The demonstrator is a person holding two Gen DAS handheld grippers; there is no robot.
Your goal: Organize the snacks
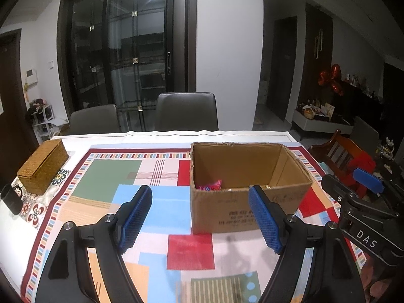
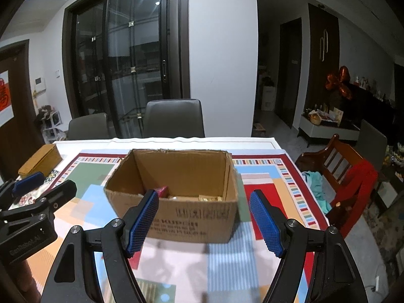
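At the far left of the table we note a woven basket with its lid on, and just near of it a black mug at the table edge; both sit on the patchwork tablecloth, well apart from the box. Left gripper: jaws spread wide, nothing between the blue pads, held above the cloth on the near side, with the near left corner of the box showing between its fingers. The cardboard box stands upright and open-topped at centre-right of the table. Inside we see a pink snack packet against the near left wall and, in the right wrist view, a few golden-wrapped snacks on the floor toward the near right corner; their exact count we cannot tell. Right gripper: jaws likewise wide apart and empty, hovering just near of the box, its fingers framing the box's near wall without touching it. Two grey chairs stand at the far side of the table, and a wooden chair draped in red stands off the right edge.
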